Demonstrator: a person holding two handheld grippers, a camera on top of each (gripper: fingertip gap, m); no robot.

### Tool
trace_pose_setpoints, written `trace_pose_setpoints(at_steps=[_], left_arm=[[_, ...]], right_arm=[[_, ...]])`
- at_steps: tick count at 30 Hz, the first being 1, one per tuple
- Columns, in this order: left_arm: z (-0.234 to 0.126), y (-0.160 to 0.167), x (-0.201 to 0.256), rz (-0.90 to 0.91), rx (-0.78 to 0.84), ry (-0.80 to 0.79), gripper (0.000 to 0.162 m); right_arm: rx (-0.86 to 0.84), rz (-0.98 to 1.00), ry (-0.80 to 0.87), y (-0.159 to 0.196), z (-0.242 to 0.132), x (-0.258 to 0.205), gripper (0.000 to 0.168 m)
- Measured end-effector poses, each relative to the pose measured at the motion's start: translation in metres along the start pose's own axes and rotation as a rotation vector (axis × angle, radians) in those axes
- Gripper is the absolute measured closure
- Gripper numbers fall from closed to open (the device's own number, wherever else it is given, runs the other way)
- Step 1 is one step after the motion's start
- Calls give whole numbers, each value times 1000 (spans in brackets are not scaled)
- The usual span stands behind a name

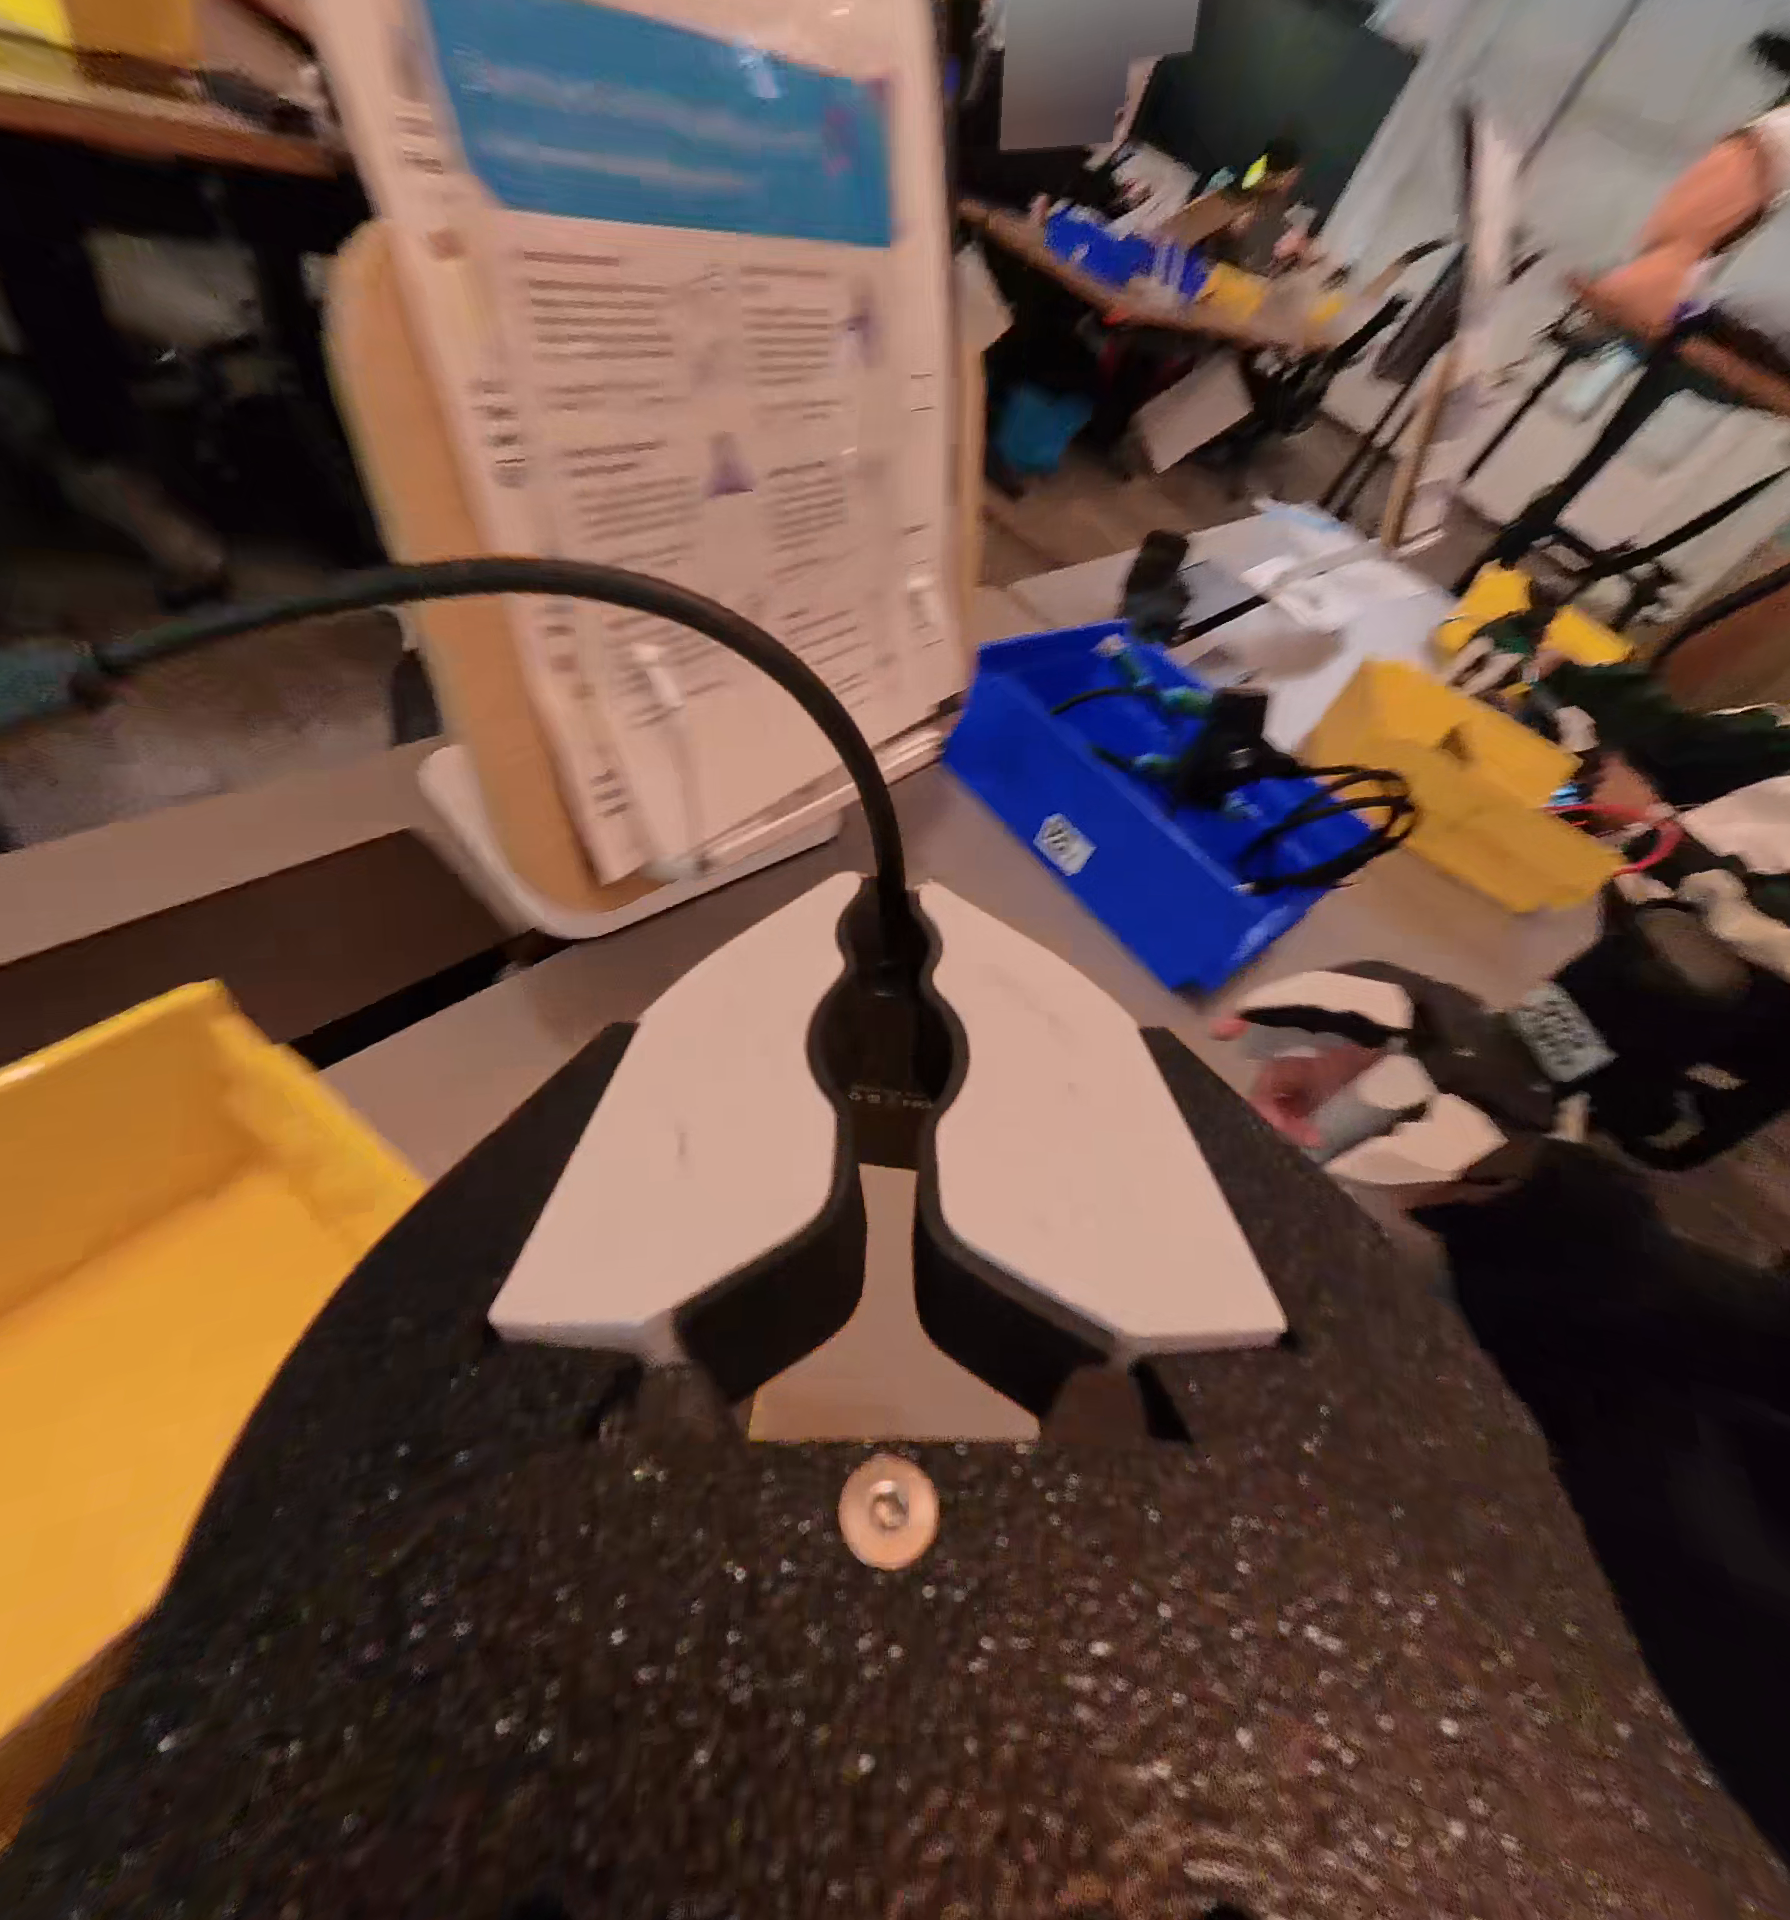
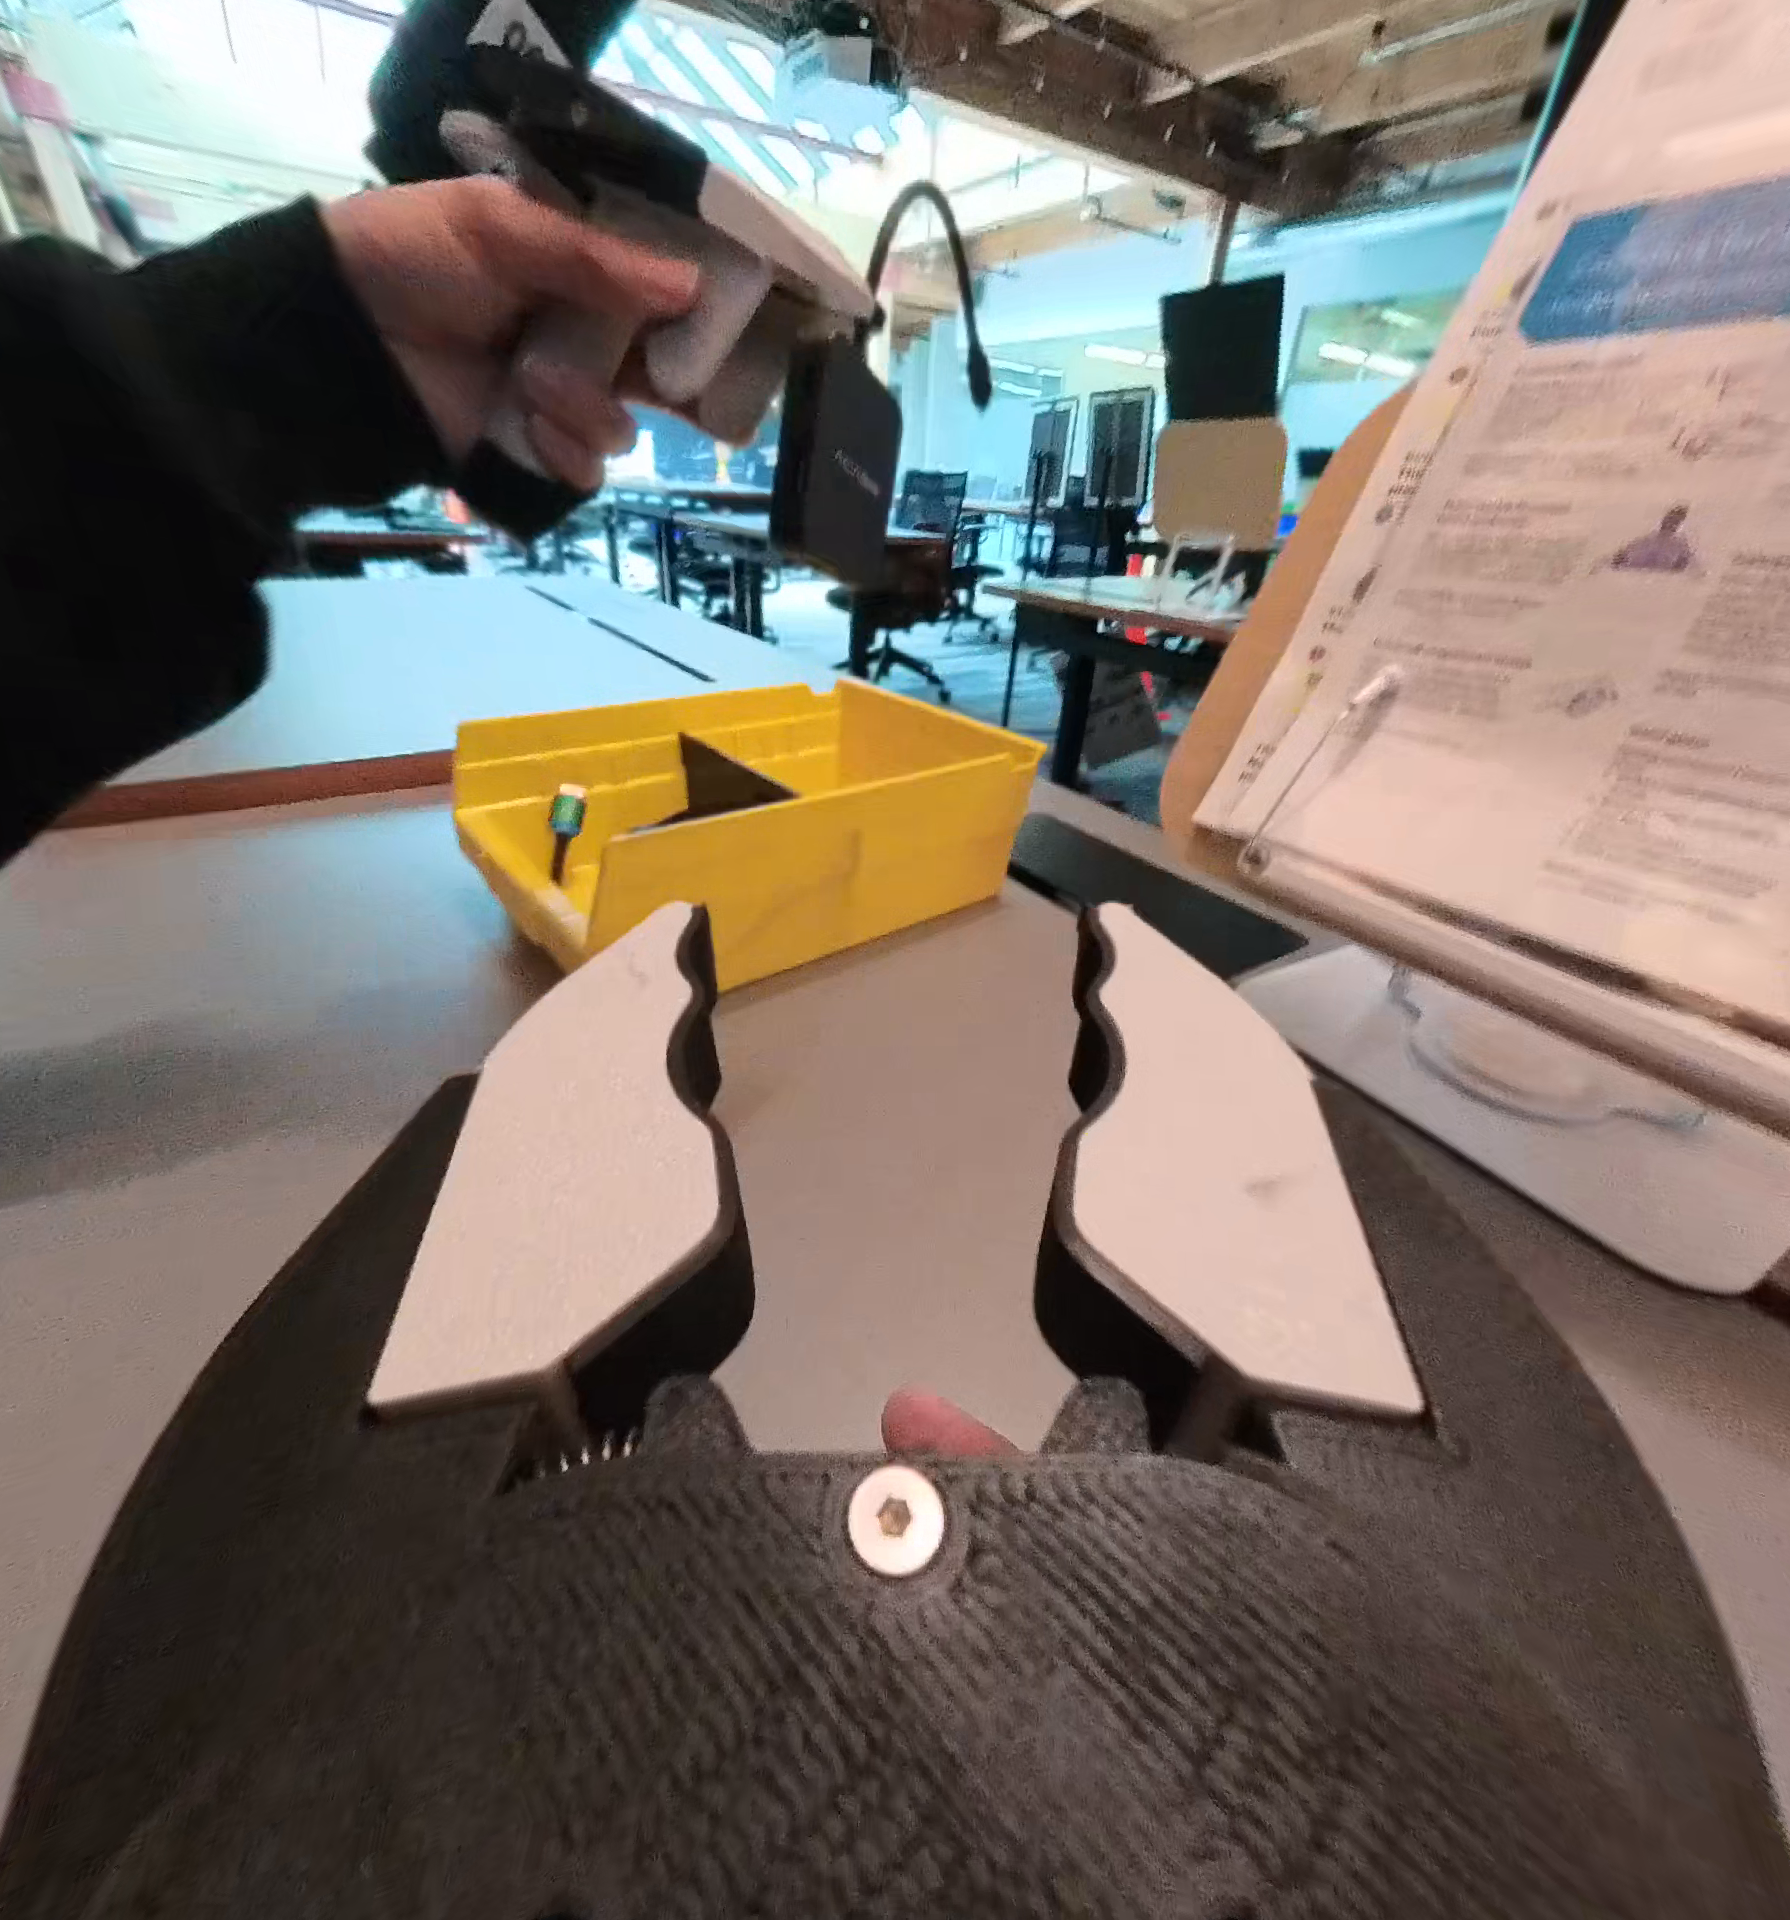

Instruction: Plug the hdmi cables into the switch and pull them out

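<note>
Left tool [image 1: 886,997] clamps the flat black switch box [image 2: 837,473] high above the yellow plastic bin [image 2: 756,821] — short black cable [image 2: 938,270] dangling free; right tool [image 2: 891,997] gapes empty, ready.

Your left gripper [image 1: 886,997] pinches a black switch [image 1: 889,1049] at frame centre; its cable [image 1: 662,603] arcs up and left. A yellow bin [image 1: 91,1195] sits lower left, a blue bin [image 1: 1130,831] right of centre.

Left white-and-black tongs [image 1: 886,997] were clamped shut, raised high in a bare hand [image 2: 517,312]; right white-and-black tongs [image 2: 891,1018] sat wide open, low.
</note>
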State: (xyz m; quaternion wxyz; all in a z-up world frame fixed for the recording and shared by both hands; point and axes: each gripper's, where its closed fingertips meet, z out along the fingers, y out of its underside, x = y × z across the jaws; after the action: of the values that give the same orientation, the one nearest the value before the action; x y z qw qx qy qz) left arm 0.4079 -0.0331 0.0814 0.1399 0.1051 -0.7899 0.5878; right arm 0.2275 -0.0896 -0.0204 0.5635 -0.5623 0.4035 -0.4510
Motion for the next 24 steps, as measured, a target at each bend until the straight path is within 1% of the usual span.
trace_pose_setpoints(at_steps=[2, 4, 6, 7, 9, 11, 13, 15, 16, 17, 18, 19, 21, 22, 23, 24], left_arm=[[14, 12, 26, -56, 34, 29, 159], [28, 24, 48, -117, 77, 87, 158], [43, 34, 66, -195, 139, 167, 158], [52, 39, 76, -230, 158, 223, 159], [70, 52, 94, -306, 173, 328, 158], [89, 69, 107, -363, 148, 403, 158], [102, 82, 115, -401, 139, 444, 159], [110, 88, 116, -394, 161, 442, 158], [112, 89, 116, -384, 179, 430, 158], [112, 89, 115, -369, 192, 418, 159], [113, 90, 114, -345, 195, 398, 158], [112, 91, 114, -310, 199, 381, 159], [108, 89, 117, -220, 236, 360, 157], [106, 91, 119, -174, 254, 349, 148], [105, 96, 120, -136, 259, 331, 128], [106, 104, 121, -100, 249, 316, 115]], right_arm=[[53, -96, 58, -11, 24, 4, 91], [127, -247, 66, -17, 39, -2, 94], [155, -375, 85, -12, 43, -5, 97], [150, -400, 85, -6, 44, -6, 95], [177, -381, 121, 0, 38, -3, 97], [222, -370, 216, -1, 24, 9, 108], [281, -410, 277, -7, 8, 16, 126], [298, -455, 281, -11, 1, 16, 149], [278, -472, 300, -9, 0, 18, 153], [258, -479, 314, -6, 1, 21, 154], [253, -459, 309, -4, 1, 22, 154], [268, -383, 271, -3, 1, 22, 154], [351, -77, 143, -9, 0, 21, 154], [408, 94, 94, -12, -3, 25, 154], [474, 246, 41, -15, -8, 29, 154], [536, 383, -21, -17, -12, 33, 154]])
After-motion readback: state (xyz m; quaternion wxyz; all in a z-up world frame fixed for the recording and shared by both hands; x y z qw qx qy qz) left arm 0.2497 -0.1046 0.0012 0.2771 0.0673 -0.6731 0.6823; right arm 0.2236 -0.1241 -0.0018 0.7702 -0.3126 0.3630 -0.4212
